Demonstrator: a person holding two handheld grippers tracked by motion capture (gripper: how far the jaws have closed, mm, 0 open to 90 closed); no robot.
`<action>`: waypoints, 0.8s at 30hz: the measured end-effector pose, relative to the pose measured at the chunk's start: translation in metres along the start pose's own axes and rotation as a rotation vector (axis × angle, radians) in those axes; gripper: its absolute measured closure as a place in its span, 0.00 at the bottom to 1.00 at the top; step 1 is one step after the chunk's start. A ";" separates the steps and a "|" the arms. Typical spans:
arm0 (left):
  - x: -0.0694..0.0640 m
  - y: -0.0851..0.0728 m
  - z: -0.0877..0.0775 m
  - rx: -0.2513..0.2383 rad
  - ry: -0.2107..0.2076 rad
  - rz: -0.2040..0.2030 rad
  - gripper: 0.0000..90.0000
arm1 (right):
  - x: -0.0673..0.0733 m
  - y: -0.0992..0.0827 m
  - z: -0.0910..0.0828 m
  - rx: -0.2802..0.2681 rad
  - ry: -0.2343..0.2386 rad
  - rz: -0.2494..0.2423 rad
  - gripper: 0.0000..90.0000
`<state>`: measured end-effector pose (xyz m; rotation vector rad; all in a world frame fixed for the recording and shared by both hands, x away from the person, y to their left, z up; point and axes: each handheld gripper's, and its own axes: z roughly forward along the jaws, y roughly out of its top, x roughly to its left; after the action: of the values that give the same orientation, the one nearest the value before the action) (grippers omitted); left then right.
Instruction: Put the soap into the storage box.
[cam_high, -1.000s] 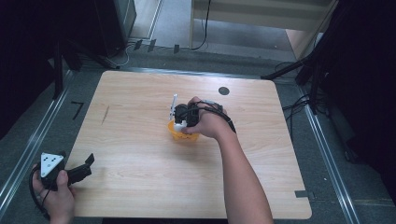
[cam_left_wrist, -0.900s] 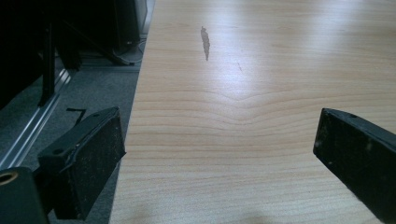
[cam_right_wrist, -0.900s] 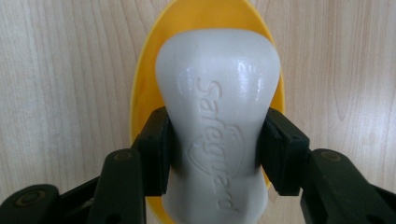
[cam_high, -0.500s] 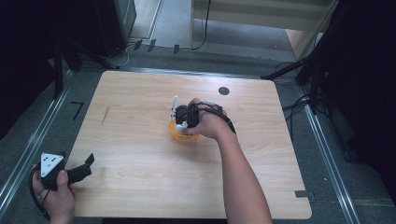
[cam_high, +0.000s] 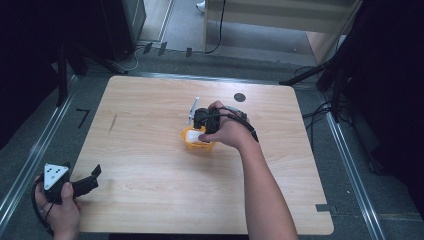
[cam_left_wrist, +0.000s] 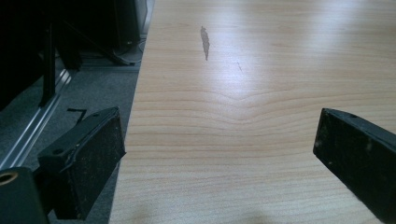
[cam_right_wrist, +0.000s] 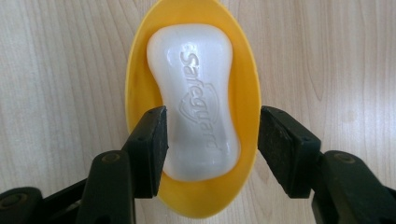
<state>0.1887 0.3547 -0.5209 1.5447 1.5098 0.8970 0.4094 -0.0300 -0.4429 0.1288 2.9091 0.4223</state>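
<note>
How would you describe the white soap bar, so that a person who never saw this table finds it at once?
Look at the wooden table and go to its middle, where the right gripper hangs, its jaws having just been opening. Under it sits a yellow oval dish, and the white soap bar lies inside it. It is glossy, narrow at the waist, with "Safeguard" pressed into its top.
</note>
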 end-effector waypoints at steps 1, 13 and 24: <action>0.000 0.000 0.000 0.001 0.000 0.001 0.03 | -0.001 -0.002 -0.002 -0.012 0.001 0.003 0.50; -0.001 0.000 0.000 0.001 0.002 0.008 0.03 | -0.001 -0.026 -0.021 -0.014 -0.017 0.040 0.49; -0.001 0.000 0.001 0.001 0.003 0.013 0.03 | 0.001 -0.058 -0.030 -0.013 -0.016 0.090 0.48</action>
<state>0.1893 0.3533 -0.5212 1.5557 1.5044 0.9068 0.3984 -0.0938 -0.4315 0.2602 2.8921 0.4531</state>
